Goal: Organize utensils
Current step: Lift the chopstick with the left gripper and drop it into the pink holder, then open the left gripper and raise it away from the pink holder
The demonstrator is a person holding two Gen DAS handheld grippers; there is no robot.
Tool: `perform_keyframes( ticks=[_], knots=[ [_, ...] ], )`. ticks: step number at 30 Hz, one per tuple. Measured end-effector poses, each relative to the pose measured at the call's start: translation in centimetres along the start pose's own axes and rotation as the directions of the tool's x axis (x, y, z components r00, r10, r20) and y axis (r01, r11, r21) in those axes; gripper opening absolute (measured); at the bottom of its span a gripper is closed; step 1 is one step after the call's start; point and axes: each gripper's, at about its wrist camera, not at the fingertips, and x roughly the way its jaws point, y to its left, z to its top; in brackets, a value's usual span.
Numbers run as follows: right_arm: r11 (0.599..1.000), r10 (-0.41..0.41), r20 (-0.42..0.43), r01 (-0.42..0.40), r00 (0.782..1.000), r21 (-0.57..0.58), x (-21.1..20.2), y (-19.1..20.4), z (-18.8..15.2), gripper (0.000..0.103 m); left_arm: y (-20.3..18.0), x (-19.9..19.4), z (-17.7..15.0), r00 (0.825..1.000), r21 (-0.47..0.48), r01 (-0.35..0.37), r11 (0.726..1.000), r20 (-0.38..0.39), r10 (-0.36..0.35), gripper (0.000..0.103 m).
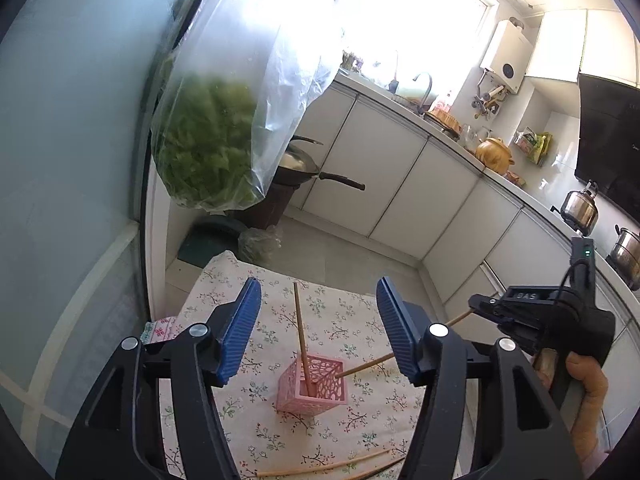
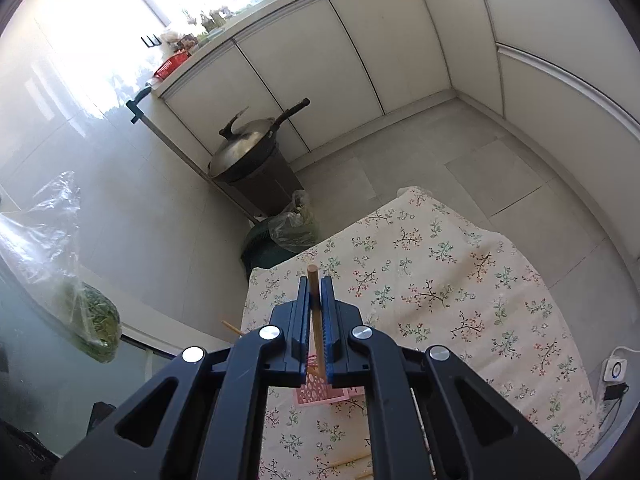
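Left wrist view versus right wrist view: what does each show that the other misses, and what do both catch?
Only the left wrist view shows the open left claw, a chopstick already standing in the pink holder, the right claw from the side with a hand on its grip, and pots on the counter.

Only the right wrist view shows the pads shut on the held chopstick up close, and a white device by the table edge.

Both show the holder, the floral tablecloth, loose chopsticks, the bag of greens and the wok.
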Motion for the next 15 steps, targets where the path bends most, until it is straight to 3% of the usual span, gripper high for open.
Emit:
perform_keyframes(
  ticks=[4, 10, 14, 15],
  knots=[
    [0.997, -0.005, -0.051, 0.009, 0.999, 0.073, 2.2, -1.3, -0.7, 0.01, 0.0, 1.3, -0.5, 0.999, 0.016, -0.002, 1.0, -0.047, 0.003, 0.058],
    [0.996, -0.043, 0.079, 0.049, 0.996, -0.073, -1.9, -0.8, -3.0, 0.012, -1.5, 1.6, -1.3, 0.997, 0.064, 0.02, 0.998, -0.077, -0.015, 0.061],
    [0.978, -0.077, 0.218, 0.116, 0.973, -0.172, -5.6, -1.0, -5.8, 0.045, -3.2, 1.7, -2.3, 0.995, 0.111, 0.036, 0.993, -0.094, -0.025, 0.066],
    [0.97, -0.084, 0.252, 0.137, 0.964, -0.199, -6.5, -1.1, -6.8, 0.046, -3.7, 1.8, -2.7, 0.995, 0.126, 0.037, 0.991, -0.101, -0.025, 0.068]
  ],
)
